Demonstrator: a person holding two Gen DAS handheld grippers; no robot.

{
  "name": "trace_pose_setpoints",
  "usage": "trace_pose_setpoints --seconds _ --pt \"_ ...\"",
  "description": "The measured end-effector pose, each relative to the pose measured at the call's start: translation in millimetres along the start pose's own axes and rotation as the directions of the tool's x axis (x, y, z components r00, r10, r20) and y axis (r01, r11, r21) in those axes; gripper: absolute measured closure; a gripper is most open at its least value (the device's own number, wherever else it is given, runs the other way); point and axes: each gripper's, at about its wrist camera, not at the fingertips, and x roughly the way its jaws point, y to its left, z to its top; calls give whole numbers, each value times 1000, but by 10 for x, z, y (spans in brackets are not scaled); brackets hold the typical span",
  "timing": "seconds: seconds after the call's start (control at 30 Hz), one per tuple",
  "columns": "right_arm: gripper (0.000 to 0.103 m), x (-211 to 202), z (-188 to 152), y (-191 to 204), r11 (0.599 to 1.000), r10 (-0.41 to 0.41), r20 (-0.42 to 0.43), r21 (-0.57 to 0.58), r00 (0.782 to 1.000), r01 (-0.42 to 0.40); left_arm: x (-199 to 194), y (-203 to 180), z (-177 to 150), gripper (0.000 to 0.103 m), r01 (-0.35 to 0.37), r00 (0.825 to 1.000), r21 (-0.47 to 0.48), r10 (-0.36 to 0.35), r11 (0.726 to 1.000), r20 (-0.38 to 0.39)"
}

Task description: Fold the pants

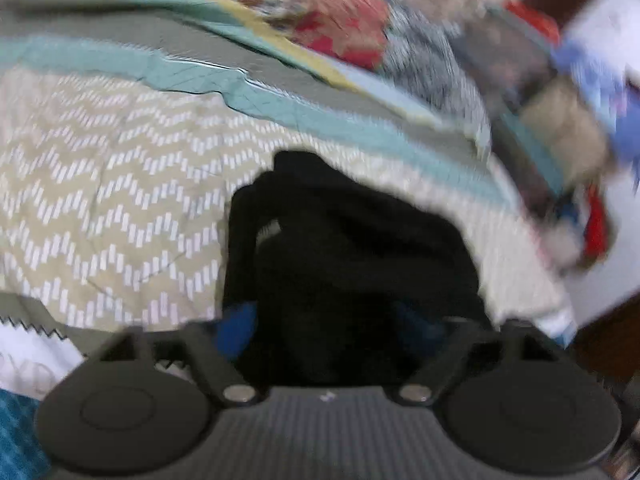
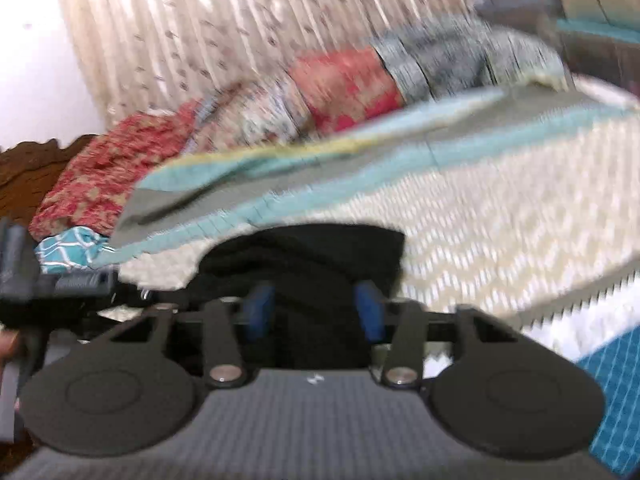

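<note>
bedspread point(image 1: 100, 200): beige, white chevrons, teal band point(image 1: 192, 72) along far edge | pillow point(image 2: 344, 84): red floral, beside grey patterned pillow point(image 2: 452, 56) | curtain point(image 2: 192, 28): pale, pleated, behind bed | teal cloth point(image 2: 72, 248): left of bedspread

One pair of black pants point(image 1: 352, 248) lies bunched on one chevron-patterned bedspread point(image 1: 100, 200). Two grippers, the left gripper point(image 1: 328, 328) and the right gripper point(image 2: 316, 312), each show two blue fingers. One red floral quilt point(image 2: 108, 176) and one pleated curtain point(image 2: 200, 32) stand behind.
</note>
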Motion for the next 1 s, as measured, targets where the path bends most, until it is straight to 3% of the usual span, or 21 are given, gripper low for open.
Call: trace_pose_setpoints --seconds 0.07,0.13,0.27,0.37,0.5,0.7,0.83,0.97,1.0 --pt "77 131 -95 4 1000 -3 -66 4 998 4 29 -98 -120 59 -83 996 95 85 992 -10" --pt "76 199 -219 82 998 -29 -103 -53 994 24 28 -113 -220 64 -108 994 136 111 985 -11" --pt "76 233 -433 110 997 -36 -178 -78 983 23 -5 -17 -366 62 -122 991 121 127 985 -32" --pt "76 251 -471 78 997 -30 -181 -71 983 18 0 12 -439 47 -162 986 123 165 979 -15" --pt "75 195 -397 96 996 -29 -179 -88 983 13 19 37 -398 46 -167 985 74 169 983 -27" --pt "67 23 15 211 985 26 -45 -171 999 -34 10 -21 -464 46 -196 980 95 198 976 -4" --pt "43 362 310 521 931 101 -82 -343 992 -123 -10 -32 -506 46 -205 979 91 205 974 12" --pt "42 794 327 918 817 87 -148 -556 985 -156 -8 -30 -507 46 -208 978 78 207 975 15" --pt "46 922 303 980 789 66 -182 -592 981 -163 -6 -36 -509 46 -210 978 80 209 974 17"
